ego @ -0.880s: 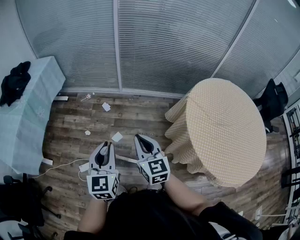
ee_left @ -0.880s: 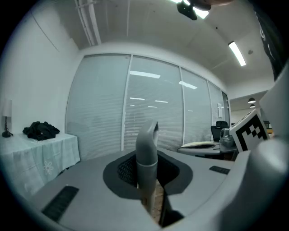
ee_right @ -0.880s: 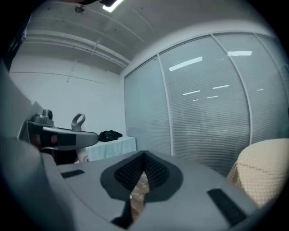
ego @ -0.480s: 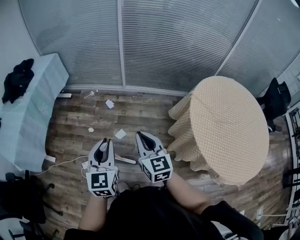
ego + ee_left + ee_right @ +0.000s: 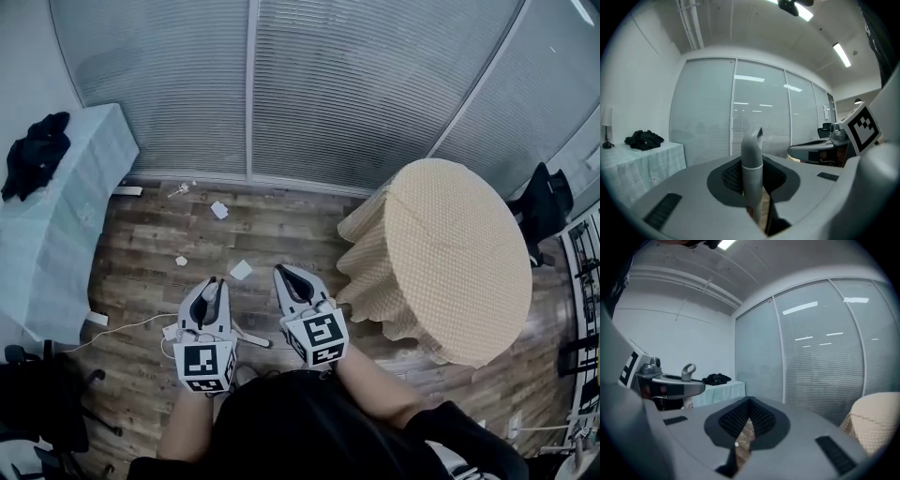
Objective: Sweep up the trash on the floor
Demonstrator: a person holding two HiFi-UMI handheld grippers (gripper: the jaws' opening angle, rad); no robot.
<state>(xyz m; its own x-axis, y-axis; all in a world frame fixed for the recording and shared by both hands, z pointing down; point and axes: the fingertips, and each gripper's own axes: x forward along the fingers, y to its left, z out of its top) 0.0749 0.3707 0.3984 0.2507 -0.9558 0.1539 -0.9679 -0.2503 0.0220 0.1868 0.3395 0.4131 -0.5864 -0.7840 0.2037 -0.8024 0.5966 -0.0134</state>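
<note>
Scraps of white paper lie on the wooden floor: one (image 5: 241, 270) just beyond my grippers, a small one (image 5: 181, 261) to its left, another (image 5: 219, 209) farther off near the glass wall. My left gripper (image 5: 208, 287) (image 5: 752, 197) is shut on a grey tubular handle (image 5: 751, 157) that stands upright between its jaws. A pale stick (image 5: 249, 336) slants down across the floor between the two grippers. My right gripper (image 5: 286, 274) (image 5: 742, 430) is shut with nothing in it; only floor shows through the slit.
A round table under a beige cloth (image 5: 450, 272) stands close on the right. A table with a pale cloth (image 5: 66, 216) and a black garment (image 5: 36, 155) is on the left. A white cable (image 5: 122, 330) runs over the floor. A black chair (image 5: 37, 412) sits low left.
Both grippers keep their hold and place. The view has shifted slightly, and the pale stick between the grippers now lies a little lower.
</note>
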